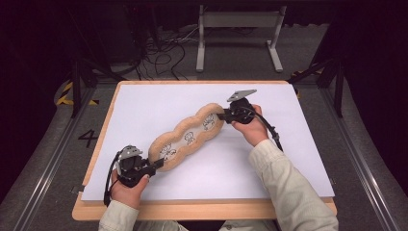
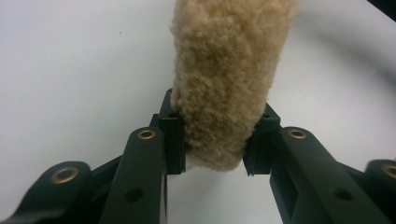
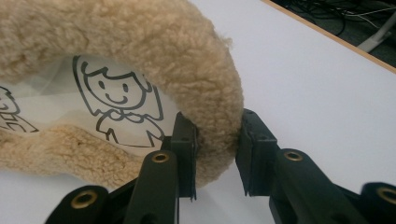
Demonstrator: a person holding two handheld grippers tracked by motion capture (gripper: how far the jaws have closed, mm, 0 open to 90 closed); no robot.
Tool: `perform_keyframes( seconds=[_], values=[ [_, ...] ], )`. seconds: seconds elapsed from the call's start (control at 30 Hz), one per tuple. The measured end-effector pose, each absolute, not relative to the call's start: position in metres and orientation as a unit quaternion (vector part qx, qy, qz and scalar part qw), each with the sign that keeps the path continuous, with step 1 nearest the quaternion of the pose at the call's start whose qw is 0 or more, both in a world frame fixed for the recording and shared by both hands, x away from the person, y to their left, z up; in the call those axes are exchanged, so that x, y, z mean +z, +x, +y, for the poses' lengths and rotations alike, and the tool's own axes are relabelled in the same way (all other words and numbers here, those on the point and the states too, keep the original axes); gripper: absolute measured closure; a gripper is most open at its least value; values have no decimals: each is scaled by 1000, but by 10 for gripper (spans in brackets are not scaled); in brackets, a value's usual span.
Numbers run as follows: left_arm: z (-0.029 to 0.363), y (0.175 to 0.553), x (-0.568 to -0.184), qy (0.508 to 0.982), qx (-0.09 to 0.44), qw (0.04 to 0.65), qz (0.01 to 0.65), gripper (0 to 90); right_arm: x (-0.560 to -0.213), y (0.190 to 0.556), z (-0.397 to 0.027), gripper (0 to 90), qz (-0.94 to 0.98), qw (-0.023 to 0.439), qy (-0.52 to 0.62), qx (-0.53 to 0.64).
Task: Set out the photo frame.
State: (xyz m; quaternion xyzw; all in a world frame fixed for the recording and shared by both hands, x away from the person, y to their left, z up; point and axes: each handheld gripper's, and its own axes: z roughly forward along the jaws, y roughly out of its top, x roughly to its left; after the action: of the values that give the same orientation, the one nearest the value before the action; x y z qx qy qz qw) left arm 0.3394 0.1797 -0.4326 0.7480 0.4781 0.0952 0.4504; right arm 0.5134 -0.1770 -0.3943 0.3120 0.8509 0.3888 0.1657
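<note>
- Fleecy tan pile covers the rim of the long, wavy-edged plush case (image 1: 186, 136), which has a clear plastic window printed with black cartoon figures; it lies slantwise across the middle of the white sheet (image 1: 159, 103) on the wooden bench (image 1: 192, 210), one end toward the person's near left, the other toward the far right.
- It looks light and soft: the fluffy border should squash under pressure and flop if lifted by one end alone, so a hold at both ends suits it.
- The pile offers good friction, whereas the smooth window looks slippery and easily creased; the thick rim at each tip is the better place to pinch.
- Left gripper (image 2: 215, 140): its black fingers (image 2: 172, 135) stand partly apart, one on either side of the near end of the fleecy rim, pads pressing into the pile and denting it a little.
- Right gripper (image 3: 217, 151): its fingers (image 3: 184, 149) straddle the rounded far end of the rim beside the smiling printed figure (image 3: 119, 100); the inner pad is sunk in the fleece, the outer one meets the pile's edge, so the pinch looks made, though lightly.
- In the high view both hands sit at opposite tips, the left hand (image 1: 126, 190) low on the sheet and the right hand (image 1: 252, 127) farther up.
</note>
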Motion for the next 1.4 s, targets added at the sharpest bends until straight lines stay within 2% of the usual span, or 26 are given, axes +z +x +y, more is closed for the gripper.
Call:
perform_keyframes(
  seconds=[0.5,0.9,1.4],
  values=[
    [175,362,-417,739,116,472,467,660,-368,460,-220,688,829,197,331,406],
    [172,382,-408,744,123,492,435,600,-360,425,-234,672,822,225,337,401],
    [161,404,-419,760,112,490,412,538,-373,392,-248,666,801,240,359,415]
  ],
)
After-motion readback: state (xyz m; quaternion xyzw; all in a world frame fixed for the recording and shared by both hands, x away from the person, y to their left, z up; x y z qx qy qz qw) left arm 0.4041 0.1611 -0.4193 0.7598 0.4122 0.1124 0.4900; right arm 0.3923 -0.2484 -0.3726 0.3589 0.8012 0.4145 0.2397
